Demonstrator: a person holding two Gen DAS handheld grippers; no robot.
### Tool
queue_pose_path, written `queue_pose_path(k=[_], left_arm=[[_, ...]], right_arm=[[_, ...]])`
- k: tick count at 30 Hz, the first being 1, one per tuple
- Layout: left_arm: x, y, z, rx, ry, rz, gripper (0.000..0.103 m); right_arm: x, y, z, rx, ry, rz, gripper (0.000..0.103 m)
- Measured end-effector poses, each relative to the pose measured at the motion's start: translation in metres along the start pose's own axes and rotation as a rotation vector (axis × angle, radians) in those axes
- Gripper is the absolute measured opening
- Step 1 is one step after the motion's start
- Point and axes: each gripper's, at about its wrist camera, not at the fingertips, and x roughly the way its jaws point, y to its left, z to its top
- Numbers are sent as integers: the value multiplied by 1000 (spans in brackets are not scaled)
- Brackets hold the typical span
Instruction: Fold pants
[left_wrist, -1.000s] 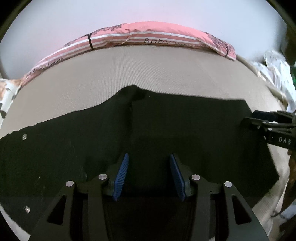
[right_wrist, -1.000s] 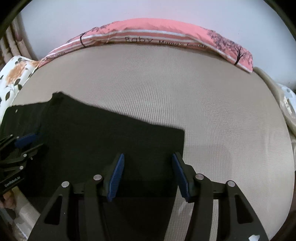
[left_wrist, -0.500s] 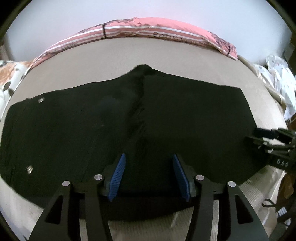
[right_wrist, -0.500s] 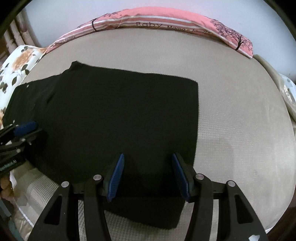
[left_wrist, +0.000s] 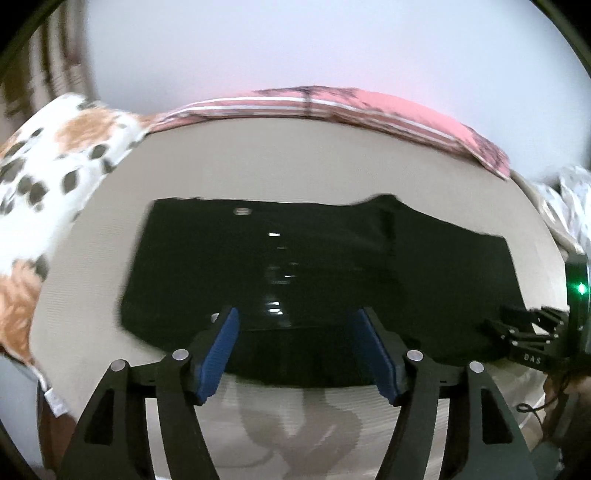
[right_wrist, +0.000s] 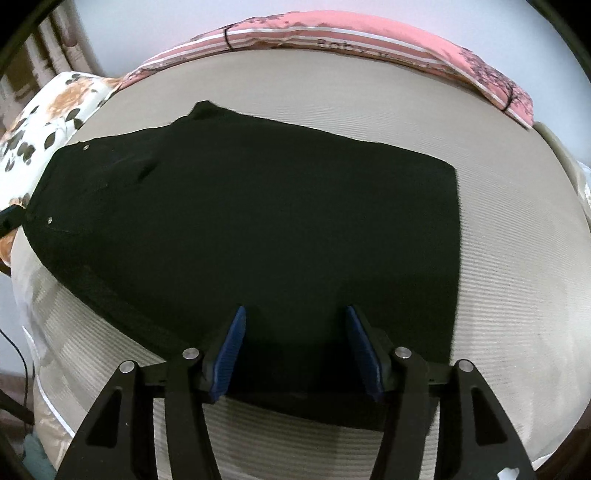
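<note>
Black pants (left_wrist: 314, 273) lie flat on a beige mattress (left_wrist: 258, 166), folded into a wide dark shape with small metal rivets near the waist end on the left (right_wrist: 258, 221). My left gripper (left_wrist: 295, 350) is open and empty, hovering over the near edge of the pants. My right gripper (right_wrist: 297, 350) is open and empty above the near edge of the leg end. The right gripper also shows at the right edge of the left wrist view (left_wrist: 532, 332).
A pink striped pillow (left_wrist: 332, 107) lies along the far edge of the mattress (right_wrist: 517, 277). A white floral cloth (left_wrist: 44, 166) lies at the left. White patterned cloth (left_wrist: 576, 199) sits at the right. A cable (right_wrist: 14, 354) hangs at the left side.
Both grippers have pulled back and risen from the pants, staying open. The left wrist view has swung left, so the floral cloth now shows and the pants look smaller.
</note>
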Motion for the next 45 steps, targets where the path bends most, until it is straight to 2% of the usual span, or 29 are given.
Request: queue_pose_path(k=[7,10,16,20,22,24,26,33,39,45], left_arm=[[-12,76,-8,-211,0,11,68],[-10,96,-12,-257,18,29,68],[-3,138,-27,-389,63,-27,68],[4,160,-35,-496,83,-148,68],[12,173,-41,-566,106,-224,68],[17,179,-43,-607,116,-264,68],[24,184,-44,-632,122,-300,68],[49,185,-44,-667,137,-428,68],[69,197,-50,-736,128,-492,68],[77,207,-52,-763,86,-560,68]], right_arm=[[4,29,9,-49,11,49,55],[7,45,13,-73,16,66,55],[11,71,21,-112,28,94,55],[13,79,26,-105,37,116,55],[12,79,29,-88,43,164,56],[10,77,34,-54,50,250,57],[7,78,37,-41,47,291,62],[-4,78,43,-1,1,283,63],[-7,77,47,3,-5,264,63],[-9,77,51,26,-21,254,63]])
